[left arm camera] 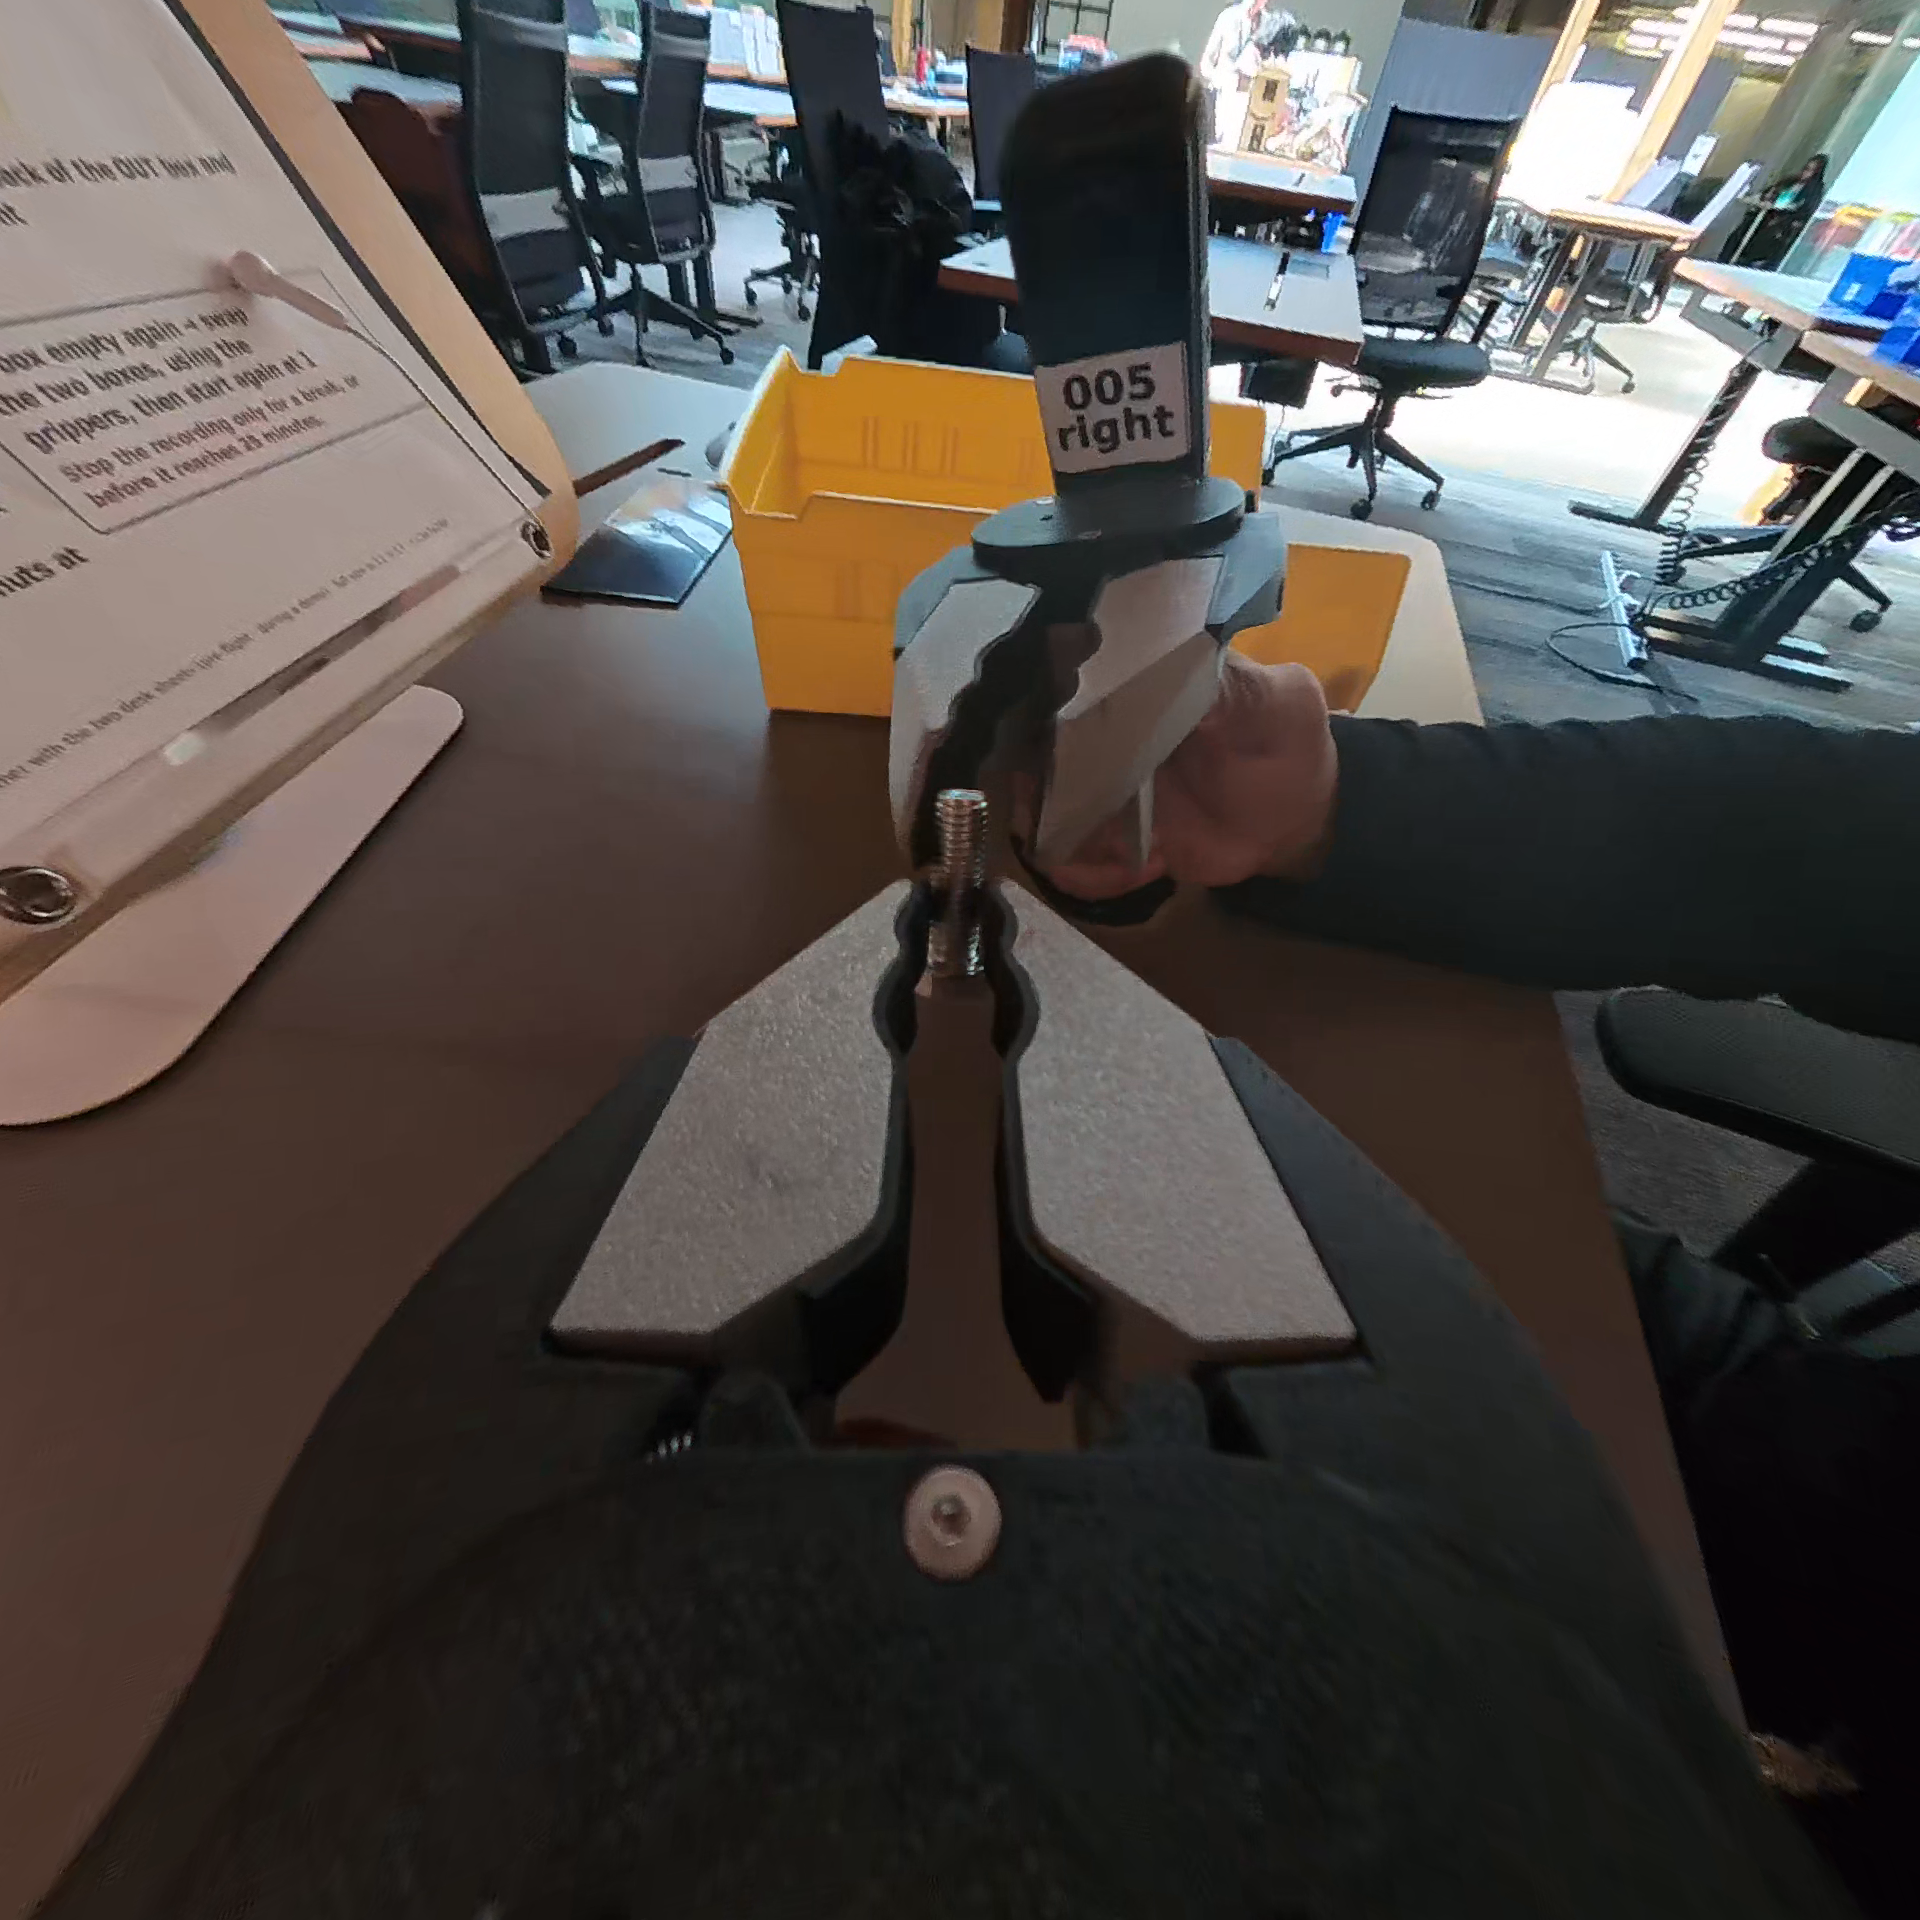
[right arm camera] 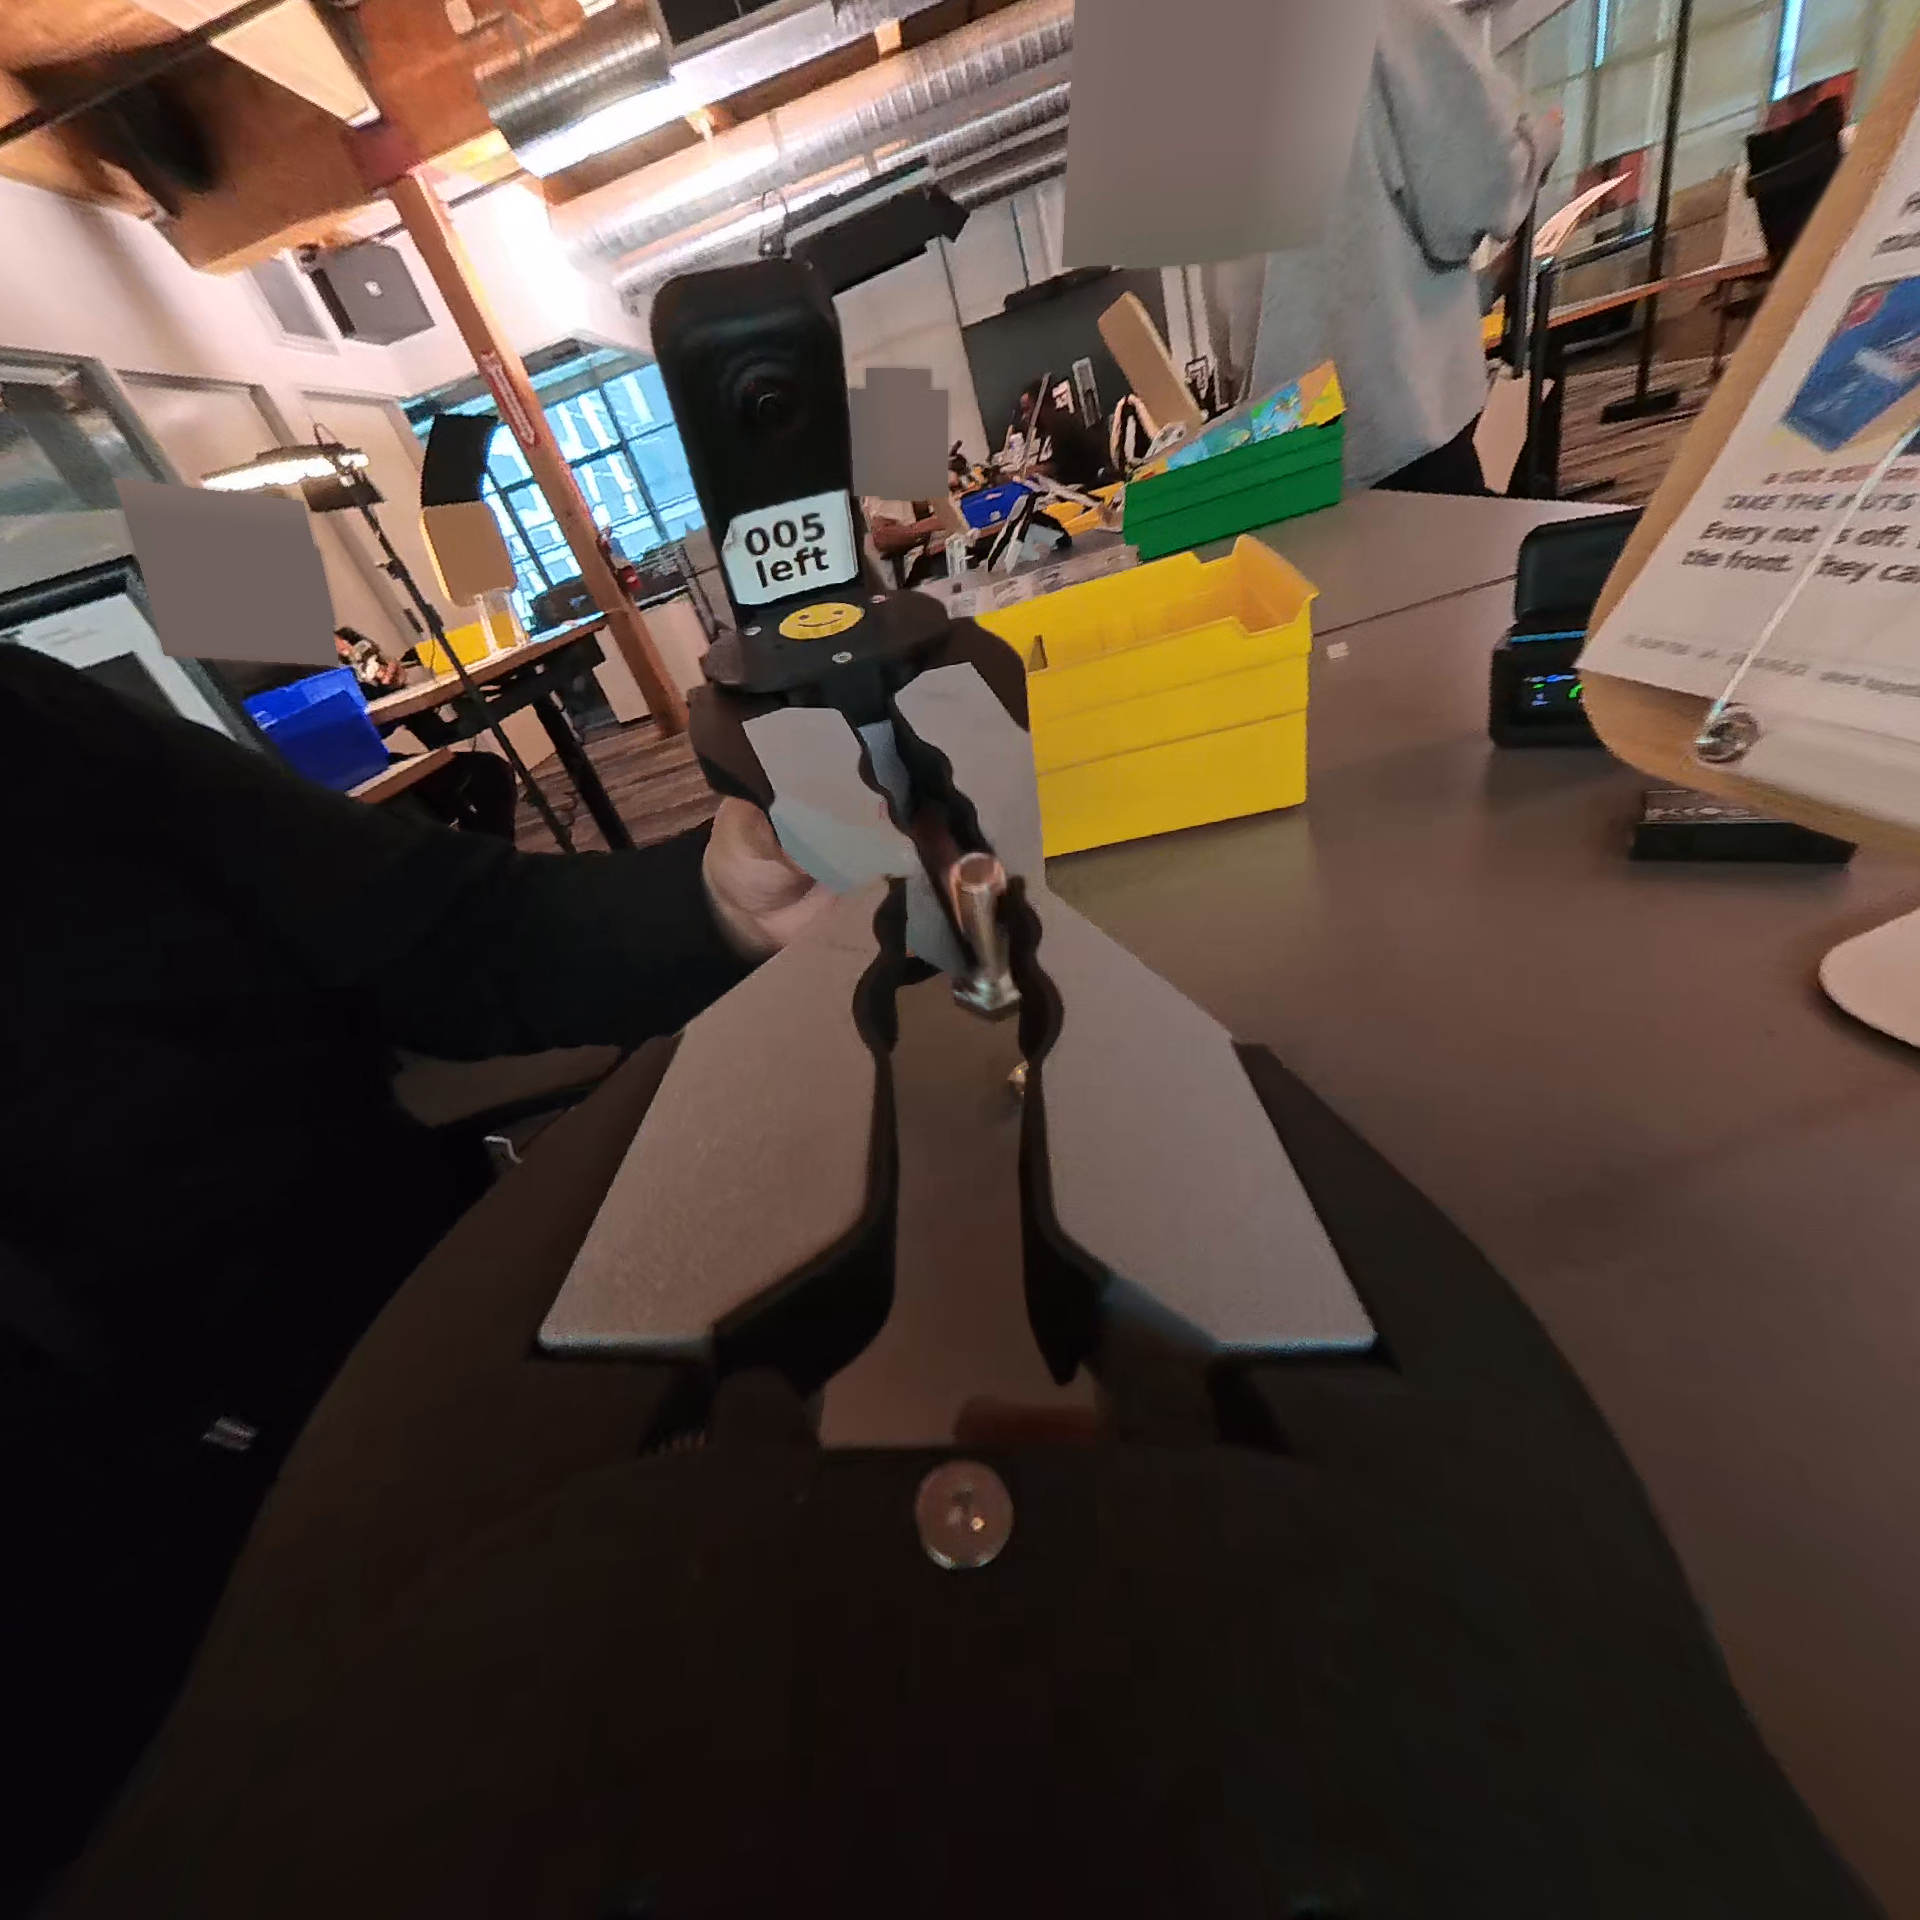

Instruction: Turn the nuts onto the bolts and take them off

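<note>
A silver bolt (left arm camera: 961, 842) is held off the brown table (left arm camera: 540, 831), clamped between the tips of my left gripper (left arm camera: 956, 904), which is shut on it. Its bare threaded end sticks out past the tips. My right gripper (left arm camera: 966, 836) comes in from the far side and straddles that end. In the right wrist view the bolt (right arm camera: 979, 914) lies between my right gripper's (right arm camera: 956, 914) tips, jaws a narrow gap apart. A hex piece (right arm camera: 987, 995) sits at the bolt's lower end; head or nut, I cannot tell. A small metal piece (right arm camera: 1016, 1081) lies on the table below.
A yellow bin (left arm camera: 831, 582) stands behind the grippers and also shows in the right wrist view (right arm camera: 1164, 727). An instruction stand (left arm camera: 208, 468) is at the left. A black device (right arm camera: 1548, 665) sits behind the stand. A chair arm (left arm camera: 1766, 1091) is off the table's right edge. Less than 4 cm separates the two grippers' tips. The black device (right arm camera: 1548, 665) is about equally far from each gripper, around 35 centimeters.
</note>
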### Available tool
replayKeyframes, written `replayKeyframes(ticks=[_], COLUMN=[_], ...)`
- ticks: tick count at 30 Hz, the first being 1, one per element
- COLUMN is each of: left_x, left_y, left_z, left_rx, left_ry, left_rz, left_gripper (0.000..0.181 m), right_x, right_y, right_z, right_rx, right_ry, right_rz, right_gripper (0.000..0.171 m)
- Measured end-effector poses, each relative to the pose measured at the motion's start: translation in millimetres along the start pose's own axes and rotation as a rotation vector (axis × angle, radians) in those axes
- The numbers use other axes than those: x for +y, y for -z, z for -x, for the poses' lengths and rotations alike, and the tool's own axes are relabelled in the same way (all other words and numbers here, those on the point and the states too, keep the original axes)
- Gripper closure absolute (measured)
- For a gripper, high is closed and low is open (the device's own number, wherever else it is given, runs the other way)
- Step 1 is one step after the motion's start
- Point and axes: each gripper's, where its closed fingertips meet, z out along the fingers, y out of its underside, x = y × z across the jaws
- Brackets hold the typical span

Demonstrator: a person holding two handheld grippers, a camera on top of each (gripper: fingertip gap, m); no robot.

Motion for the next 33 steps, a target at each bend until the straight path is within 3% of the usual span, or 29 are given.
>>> replayKeyframes(ticks=[3,13,28,33], left_x=[3.6,15.6,45.5,36.9], left_y=[-2.0,-5.1,-5.0,4.1], left_z=[-2.1,-0.7,7.7,10.5], left_rx=[0.013,0.065,0.038,0.041], left_ry=[0.013,0.111,0.053,0.066], left_rz=[0.006,0.041,0.167,0.12], left_gripper=[0.173,0.172,0.173,0.173], right_x=[3.9,6.8,34.7,27.9], right_y=[-2.5,-5.6,-17.3,-21.6], right_z=[-3.6,-6.7,-17.4,-16.0], right_rx=[0.018,0.118,0.17,0.164], right_ry=[0.007,0.073,0.088,0.083], right_rz=[0.009,0.058,0.194,0.146], right_gripper=[0.165,0.166,0.165,0.165])
